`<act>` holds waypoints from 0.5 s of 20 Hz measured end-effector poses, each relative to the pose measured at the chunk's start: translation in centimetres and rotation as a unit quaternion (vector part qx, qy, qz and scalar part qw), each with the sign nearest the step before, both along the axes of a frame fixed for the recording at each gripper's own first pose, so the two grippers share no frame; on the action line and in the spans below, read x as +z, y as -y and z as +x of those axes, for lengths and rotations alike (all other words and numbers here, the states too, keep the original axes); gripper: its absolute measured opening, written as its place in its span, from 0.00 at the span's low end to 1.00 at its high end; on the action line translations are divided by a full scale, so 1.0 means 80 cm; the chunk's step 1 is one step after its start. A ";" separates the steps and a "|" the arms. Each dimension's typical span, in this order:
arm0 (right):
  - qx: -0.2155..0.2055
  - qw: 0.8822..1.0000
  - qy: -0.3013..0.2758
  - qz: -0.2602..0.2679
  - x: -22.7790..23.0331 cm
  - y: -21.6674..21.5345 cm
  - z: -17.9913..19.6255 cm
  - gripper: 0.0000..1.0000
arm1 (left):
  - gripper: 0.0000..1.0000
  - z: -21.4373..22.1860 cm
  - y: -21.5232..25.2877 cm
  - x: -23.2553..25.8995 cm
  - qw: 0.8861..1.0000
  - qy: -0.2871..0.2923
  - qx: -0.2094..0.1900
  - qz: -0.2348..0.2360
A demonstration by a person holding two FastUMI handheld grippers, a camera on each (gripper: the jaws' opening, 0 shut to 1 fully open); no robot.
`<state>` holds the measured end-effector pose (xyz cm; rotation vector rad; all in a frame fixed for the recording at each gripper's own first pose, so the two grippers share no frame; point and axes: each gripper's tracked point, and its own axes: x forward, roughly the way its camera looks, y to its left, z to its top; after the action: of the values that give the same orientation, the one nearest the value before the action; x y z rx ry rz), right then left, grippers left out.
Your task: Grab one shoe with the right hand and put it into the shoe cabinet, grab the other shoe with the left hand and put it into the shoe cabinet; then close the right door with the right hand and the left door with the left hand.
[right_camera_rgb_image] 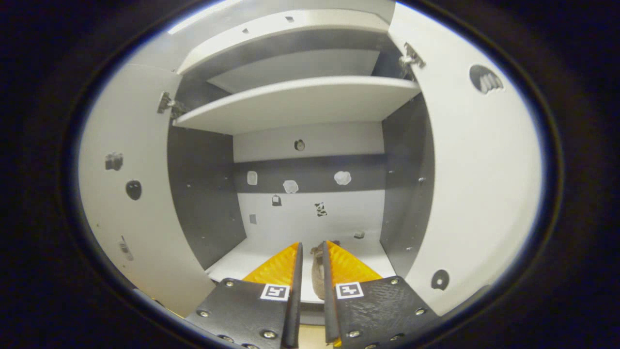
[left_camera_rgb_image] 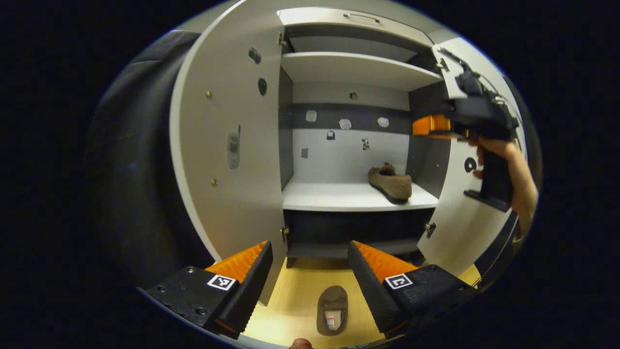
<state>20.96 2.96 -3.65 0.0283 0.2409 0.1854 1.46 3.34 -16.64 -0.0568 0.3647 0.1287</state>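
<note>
With one shoe [left_camera_rgb_image: 391, 182] resting on the cabinet shelf [left_camera_rgb_image: 339, 198], the right gripper [left_camera_rgb_image: 428, 126] hangs above it, fingers nearly together, gripping nothing | left gripper [left_camera_rgb_image: 310, 271] spread wide over the floor shoe [left_camera_rgb_image: 332, 309], evidently poised for pickup | both doors open.
</note>
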 end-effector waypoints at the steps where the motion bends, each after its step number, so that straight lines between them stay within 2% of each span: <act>1: 0.001 1.000 0.007 0.001 0.010 0.001 -0.014 0.21 | 0.96 0.007 0.005 -0.025 1.000 -0.015 -0.011 -0.002; 4: -0.003 1.000 0.030 0.003 0.038 0.010 -0.049 0.19 | 0.96 0.015 0.018 -0.099 0.997 -0.060 -0.039 -0.011; 5: -0.005 0.999 0.035 0.006 0.046 0.015 -0.063 0.22 | 0.96 0.015 0.022 -0.128 0.996 -0.080 -0.047 -0.017; 6: -0.003 0.999 0.040 0.009 0.053 0.015 -0.071 0.20 | 0.96 0.013 0.026 -0.155 0.993 -0.100 -0.054 -0.020; 7: -0.006 0.999 0.045 0.010 0.060 0.018 -0.079 0.32 | 0.97 0.016 0.025 -0.182 0.990 -0.121 -0.063 -0.024; 10: -0.014 0.998 0.064 0.005 0.082 0.031 -0.100 0.51 | 0.97 0.004 0.027 -0.254 0.980 -0.177 -0.081 -0.035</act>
<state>12.98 0.51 2.94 0.0300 0.1123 0.1601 1.79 1.19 -36.97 -0.0738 0.7280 -0.0373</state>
